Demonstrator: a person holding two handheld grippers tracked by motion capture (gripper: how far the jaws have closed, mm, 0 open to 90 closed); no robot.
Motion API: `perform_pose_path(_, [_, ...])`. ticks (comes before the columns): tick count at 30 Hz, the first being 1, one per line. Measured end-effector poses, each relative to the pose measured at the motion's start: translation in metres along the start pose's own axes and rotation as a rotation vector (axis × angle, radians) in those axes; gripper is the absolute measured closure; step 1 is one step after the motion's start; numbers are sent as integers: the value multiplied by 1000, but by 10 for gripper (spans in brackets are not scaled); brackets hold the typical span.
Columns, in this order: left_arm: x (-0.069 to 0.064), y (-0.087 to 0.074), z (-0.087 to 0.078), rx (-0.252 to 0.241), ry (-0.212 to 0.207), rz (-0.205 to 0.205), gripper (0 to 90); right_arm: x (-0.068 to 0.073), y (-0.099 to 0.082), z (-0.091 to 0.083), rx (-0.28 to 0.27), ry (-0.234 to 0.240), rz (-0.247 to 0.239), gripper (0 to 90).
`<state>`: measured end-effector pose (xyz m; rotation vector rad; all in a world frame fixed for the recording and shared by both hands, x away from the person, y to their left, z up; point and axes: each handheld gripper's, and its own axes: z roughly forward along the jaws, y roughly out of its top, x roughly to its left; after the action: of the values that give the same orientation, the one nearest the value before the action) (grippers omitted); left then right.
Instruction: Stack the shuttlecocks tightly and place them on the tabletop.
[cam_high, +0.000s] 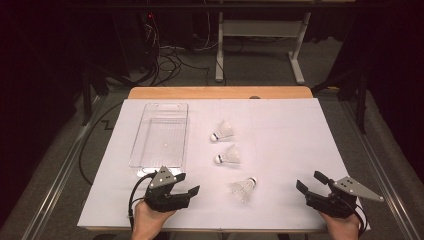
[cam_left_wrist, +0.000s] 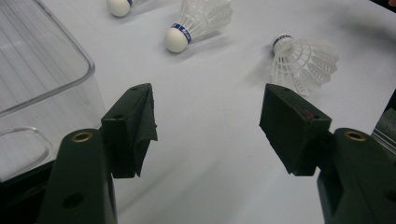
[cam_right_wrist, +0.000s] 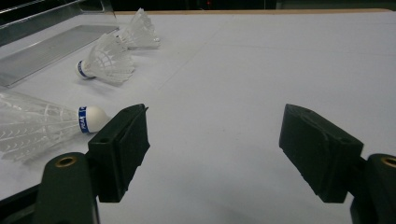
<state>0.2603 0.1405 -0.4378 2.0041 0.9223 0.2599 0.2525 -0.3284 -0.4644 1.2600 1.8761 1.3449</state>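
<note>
- While both grippers rest spread and empty, left gripper (cam_high: 182, 184) lower left, right gripper (cam_high: 311, 182) lower right, neither grips anything.
- Three white feathered shuttlecocks (cam_high: 231, 157) lie mid-frame beside the clear plastic tray (cam_high: 142, 131), likely their destination.

The high view looks forward and down over the whole table (cam_high: 280, 130). Each gripper view sits low, close above the tabletop, facing across it; all three share the shuttlecocks (cam_high: 244, 188).
</note>
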Motion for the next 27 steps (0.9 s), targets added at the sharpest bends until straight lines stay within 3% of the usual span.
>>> perform_pose_path(27, [3, 28, 23, 45, 6, -18, 383, 0, 0, 0, 2, 7, 0, 246])
